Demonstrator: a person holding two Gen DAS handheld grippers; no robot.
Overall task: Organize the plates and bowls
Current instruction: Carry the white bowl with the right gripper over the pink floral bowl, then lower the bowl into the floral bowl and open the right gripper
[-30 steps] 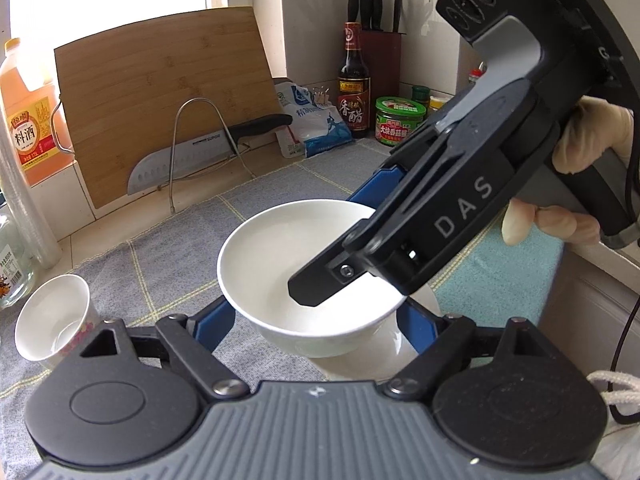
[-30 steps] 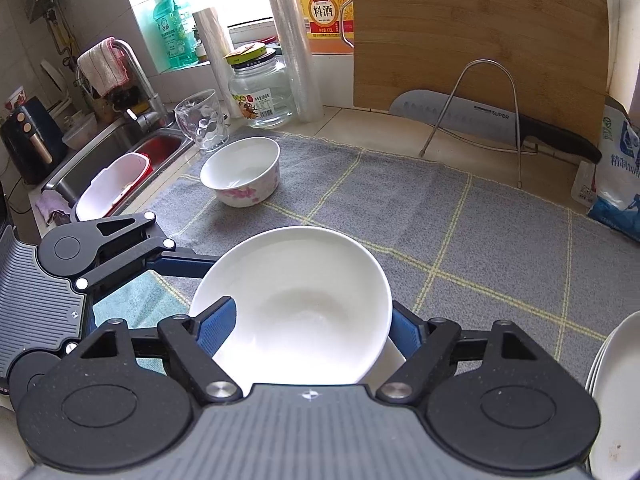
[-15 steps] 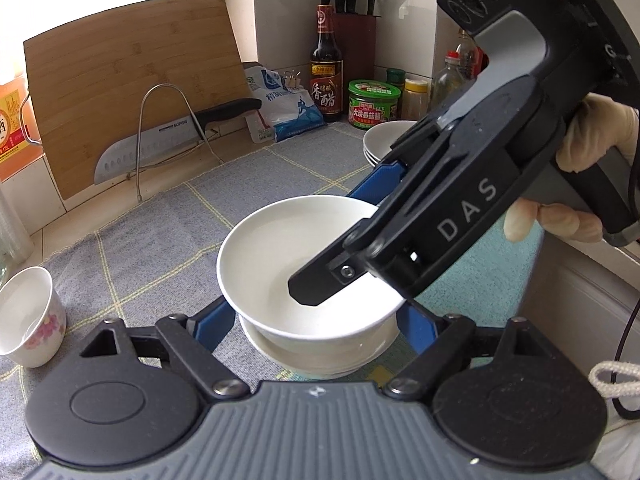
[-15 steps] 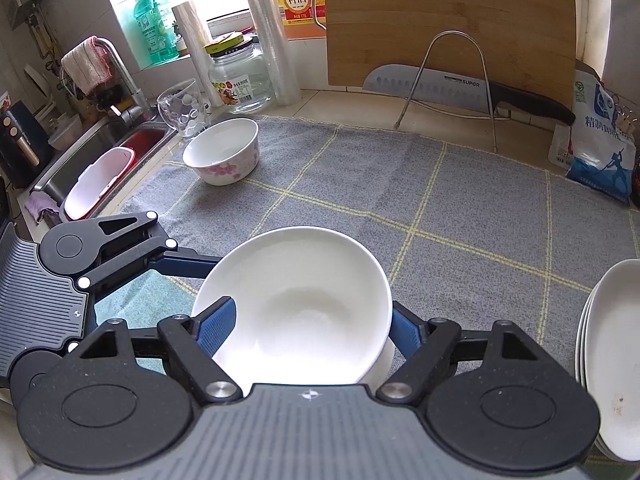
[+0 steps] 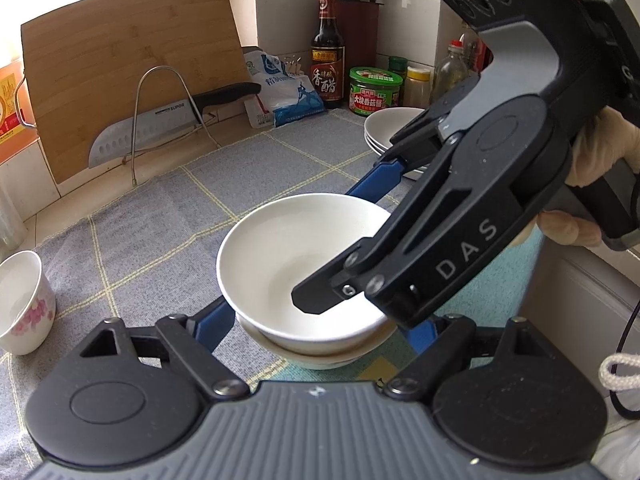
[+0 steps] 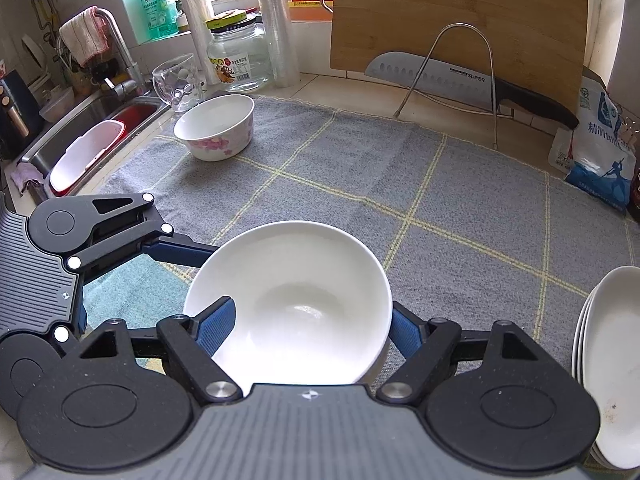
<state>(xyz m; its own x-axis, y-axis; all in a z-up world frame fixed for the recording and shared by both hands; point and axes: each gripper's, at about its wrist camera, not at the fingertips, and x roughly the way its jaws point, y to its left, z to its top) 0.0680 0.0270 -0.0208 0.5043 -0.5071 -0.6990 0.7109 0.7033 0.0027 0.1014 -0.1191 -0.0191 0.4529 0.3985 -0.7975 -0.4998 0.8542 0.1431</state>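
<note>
Straddling a plain white ceramic bowl (image 5: 296,256) nested in a second bowl (image 5: 320,356) on the grey checked mat (image 6: 400,168), both grippers clamp it: left gripper (image 5: 320,320) across its sides, right gripper (image 6: 308,324) likewise. Uneven release could tip the stack toward the white plates (image 6: 608,368) nearby.

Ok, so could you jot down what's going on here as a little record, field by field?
Place: kitchen counter covered by a grey checked cloth
Being handled: top white bowl, nested in a second white bowl
Left tongs: closed on the top white bowl's outer sides
Right tongs: gripping the same bowl, one finger inside it, one outside
Waiting: flowered bowl near the sink; stack of white plates at the right
Behind: cutting board and knife on a wire rack
</note>
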